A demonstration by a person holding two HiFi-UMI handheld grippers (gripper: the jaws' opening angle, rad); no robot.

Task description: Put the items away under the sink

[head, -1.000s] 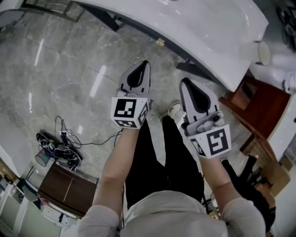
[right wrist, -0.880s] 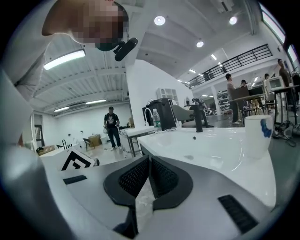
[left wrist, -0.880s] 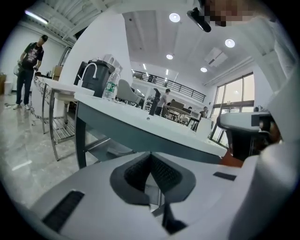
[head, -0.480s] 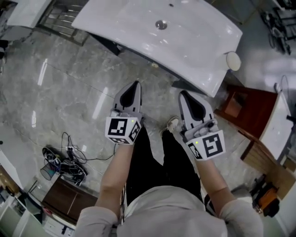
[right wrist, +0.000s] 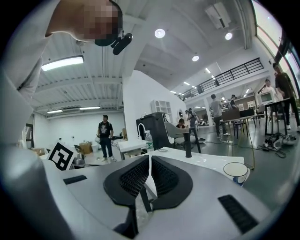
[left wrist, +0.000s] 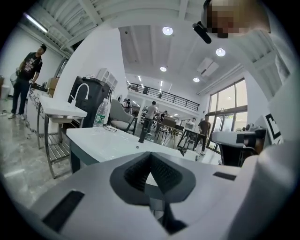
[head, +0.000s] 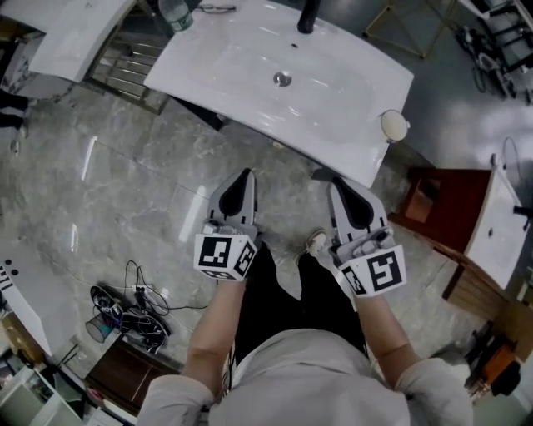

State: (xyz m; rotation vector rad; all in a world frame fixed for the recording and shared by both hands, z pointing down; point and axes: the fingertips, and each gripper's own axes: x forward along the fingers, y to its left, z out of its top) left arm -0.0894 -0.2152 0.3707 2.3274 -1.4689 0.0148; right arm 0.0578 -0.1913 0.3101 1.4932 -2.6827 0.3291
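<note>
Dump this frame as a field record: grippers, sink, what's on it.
left gripper: shut, nothing between the jaws, held short of the sink
right gripper: shut, nothing between the jaws, alongside the left one
sink: white top, drain near the middle
black faucet: at the far edge
water bottle: upright, far left corner
white cup: near right corner
cables: tangled on the floor, to the person's left
task state: nothing picked up yet
</note>
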